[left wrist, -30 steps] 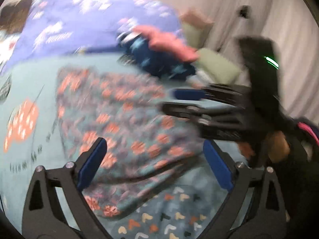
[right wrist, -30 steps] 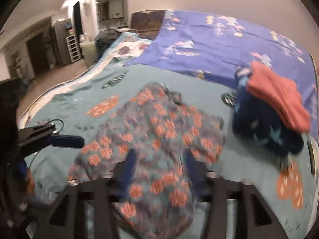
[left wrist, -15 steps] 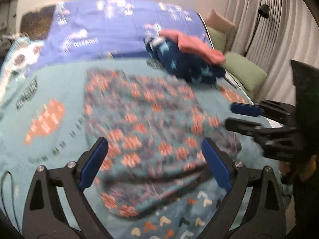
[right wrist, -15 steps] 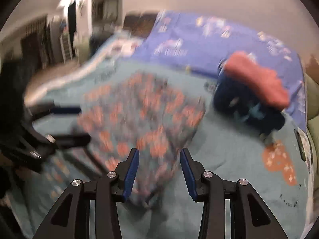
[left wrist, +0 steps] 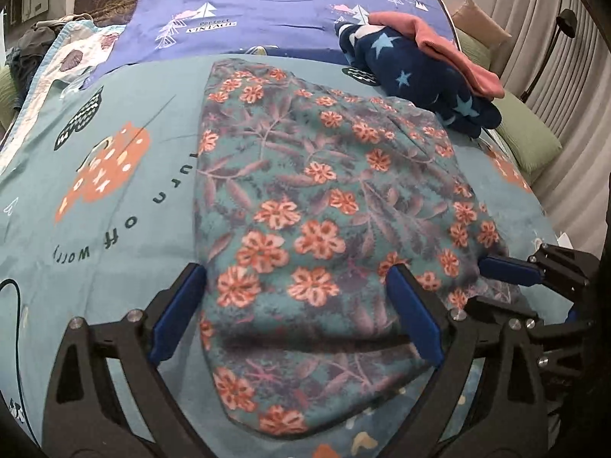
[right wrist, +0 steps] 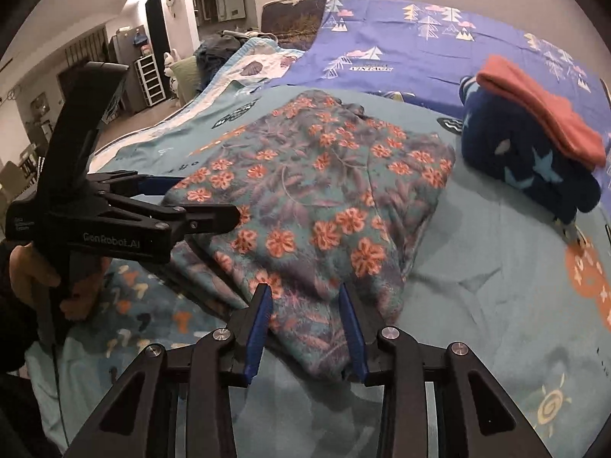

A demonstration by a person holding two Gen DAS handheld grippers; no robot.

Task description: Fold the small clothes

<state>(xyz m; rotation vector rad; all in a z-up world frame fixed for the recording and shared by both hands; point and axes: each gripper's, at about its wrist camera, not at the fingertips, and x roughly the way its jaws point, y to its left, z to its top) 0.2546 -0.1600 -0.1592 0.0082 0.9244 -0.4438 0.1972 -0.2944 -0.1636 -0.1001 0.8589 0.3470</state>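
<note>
A teal garment with orange flowers (left wrist: 313,198) lies folded on the teal bedspread; it also shows in the right wrist view (right wrist: 324,206). My left gripper (left wrist: 296,305) is open, its blue pads on either side of the garment's near left edge, just above it. It appears from the side in the right wrist view (right wrist: 198,202). My right gripper (right wrist: 305,324) is open, its pads straddling the garment's near right corner; its tip shows in the left wrist view (left wrist: 508,271). Neither holds cloth.
A folded navy star garment (left wrist: 424,72) with a folded pink one (left wrist: 435,49) on top sits at the back right of the bed (right wrist: 527,145). A purple duvet (left wrist: 267,7) covers the far end. Green pillows (left wrist: 527,137) lie along the curtain side.
Both grippers have come down and forward onto the near edge of the flowered garment. The right gripper has moved from beside the garment to its near right corner.
</note>
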